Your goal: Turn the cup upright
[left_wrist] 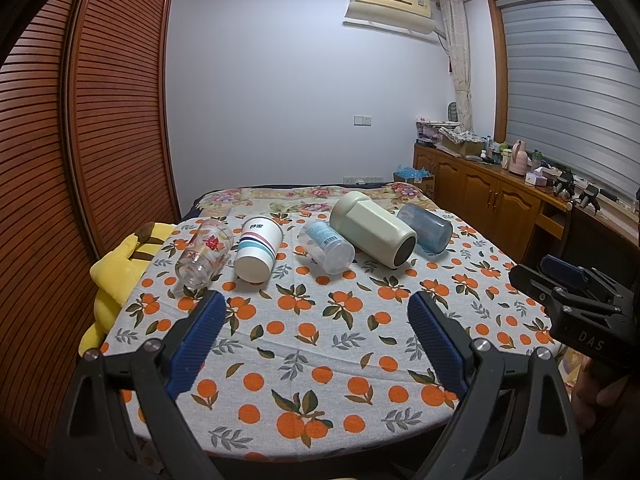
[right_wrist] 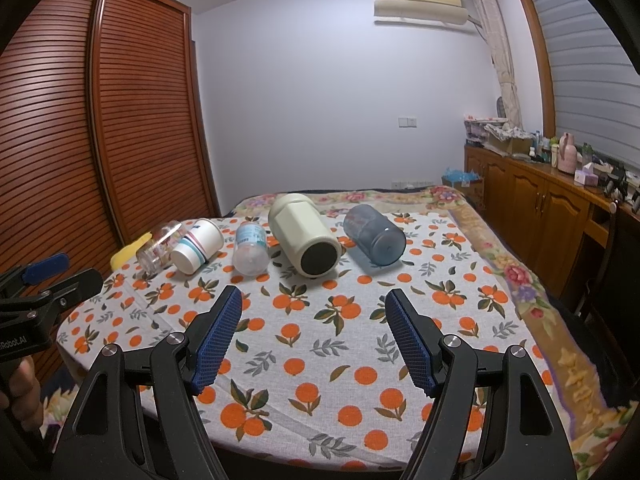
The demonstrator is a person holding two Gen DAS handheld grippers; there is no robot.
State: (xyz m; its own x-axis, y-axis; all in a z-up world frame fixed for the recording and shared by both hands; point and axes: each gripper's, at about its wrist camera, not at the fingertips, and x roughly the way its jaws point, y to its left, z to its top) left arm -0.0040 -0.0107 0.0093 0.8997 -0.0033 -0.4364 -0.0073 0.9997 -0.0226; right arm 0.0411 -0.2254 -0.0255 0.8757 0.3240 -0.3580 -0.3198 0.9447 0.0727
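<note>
Bedroom table covered by an orange-print cloth, with five cups being left on their sides across its far half.

Across the middle of the left wrist view, a row is being formed by a clear glass, a striped paper cup, a clear plastic cup, a cream tumbler and a blue cup, all lying down with bases turned toward the camera. The left gripper is being held spread wide and empty at lower centre, well short of the row. The right gripper is likewise being kept parted with nothing between its fingers, below the cream tumbler. A yellow plush toy is being seen at the left edge.
</note>
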